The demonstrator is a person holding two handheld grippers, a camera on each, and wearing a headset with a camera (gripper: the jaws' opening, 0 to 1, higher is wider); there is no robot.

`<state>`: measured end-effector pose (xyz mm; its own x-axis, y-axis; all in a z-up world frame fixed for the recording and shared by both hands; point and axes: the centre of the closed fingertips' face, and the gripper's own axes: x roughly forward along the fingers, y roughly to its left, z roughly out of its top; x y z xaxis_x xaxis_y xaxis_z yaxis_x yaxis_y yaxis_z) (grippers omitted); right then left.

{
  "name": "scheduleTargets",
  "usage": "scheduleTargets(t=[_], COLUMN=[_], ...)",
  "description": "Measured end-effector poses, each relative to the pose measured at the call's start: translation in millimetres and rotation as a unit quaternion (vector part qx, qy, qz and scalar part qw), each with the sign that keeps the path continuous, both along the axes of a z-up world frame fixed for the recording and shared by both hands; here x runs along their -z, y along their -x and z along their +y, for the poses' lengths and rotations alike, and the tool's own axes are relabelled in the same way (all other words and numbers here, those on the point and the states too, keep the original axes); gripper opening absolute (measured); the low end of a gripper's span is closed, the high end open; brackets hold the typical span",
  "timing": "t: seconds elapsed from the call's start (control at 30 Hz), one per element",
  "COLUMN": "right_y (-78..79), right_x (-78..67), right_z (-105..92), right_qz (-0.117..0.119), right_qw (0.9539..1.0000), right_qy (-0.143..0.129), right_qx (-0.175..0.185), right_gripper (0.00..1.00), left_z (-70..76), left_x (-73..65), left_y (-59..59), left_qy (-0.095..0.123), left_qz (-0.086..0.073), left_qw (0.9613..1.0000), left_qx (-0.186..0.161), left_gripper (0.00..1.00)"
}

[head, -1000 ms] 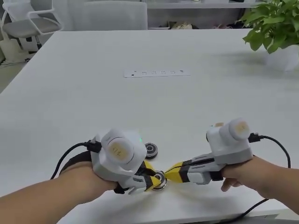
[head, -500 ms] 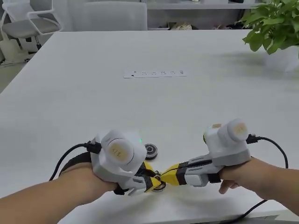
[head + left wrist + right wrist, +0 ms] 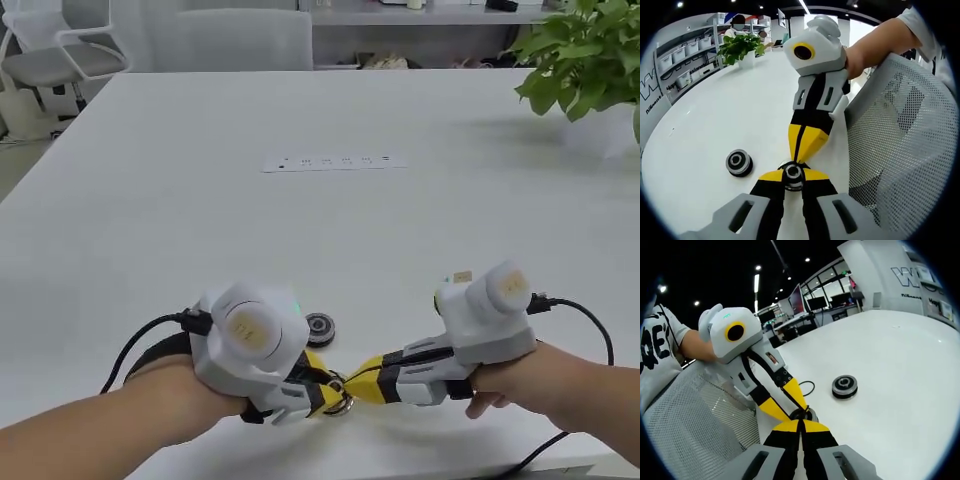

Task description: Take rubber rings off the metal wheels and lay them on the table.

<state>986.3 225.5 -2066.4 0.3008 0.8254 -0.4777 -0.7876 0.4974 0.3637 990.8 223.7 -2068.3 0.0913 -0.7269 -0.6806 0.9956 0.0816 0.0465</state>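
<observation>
While bracing against the pull, clamps one metal wheel (image 3: 793, 174) between the jaws of the left gripper (image 3: 330, 392), just nearer the person than the loose wheel (image 3: 320, 326) and low over the table (image 3: 330, 230). Meets it head-on with the right gripper (image 3: 800, 423), jaws pressed together at the wheel's edge. Cannot tell whether the rubber ring (image 3: 784, 169) is actually pinched between them. Held opposed like this probably so that one side anchors and the other peels. Shows up as a small disc with a bright metal hub and a dark band around it. Same look on the loose wheel, dark ring in place, so likely not yet stripped.
</observation>
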Motion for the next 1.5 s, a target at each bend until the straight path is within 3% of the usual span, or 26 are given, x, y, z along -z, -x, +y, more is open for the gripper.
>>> scheduleTargets(t=[0.53, 0.97, 1.13, 1.37, 1.5], right_y=[-0.9, -0.2, 0.5, -0.4, -1.3], right_x=[-3.0, -8.2, -9.3, -11.4, -12.6], right_z=[0.5, 1.5, 1.8, -0.1, -0.3], right_qz=[-0.002, 0.000, 0.002, 0.000, 0.000], right_qw=[1.0000, 0.9999, 0.9999, 0.9998, 0.9998], right_qy=[-0.004, -0.012, -0.016, -0.018, -0.020], right_qx=[-0.001, -0.003, -0.004, 0.000, 0.001], right_gripper=[0.00, 0.00, 0.00, 0.00, 0.00], left_z=[2.7, 13.2, 22.3, 39.1, 47.8], left_x=[-1.4, -23.9, -34.2, -43.3, -47.2], left_y=[0.9, 5.3, 3.1, -1.2, -5.0], left_qy=[-0.014, 0.017, 0.037, 0.050, 0.054], left_qz=[-0.006, 0.014, 0.035, 0.043, 0.040], left_qw=[0.9997, 0.9996, 0.9986, 0.9972, 0.9968], left_qx=[0.021, 0.015, -0.010, -0.033, -0.044], left_gripper=[0.12, 0.22, 0.26, 0.32, 0.36])
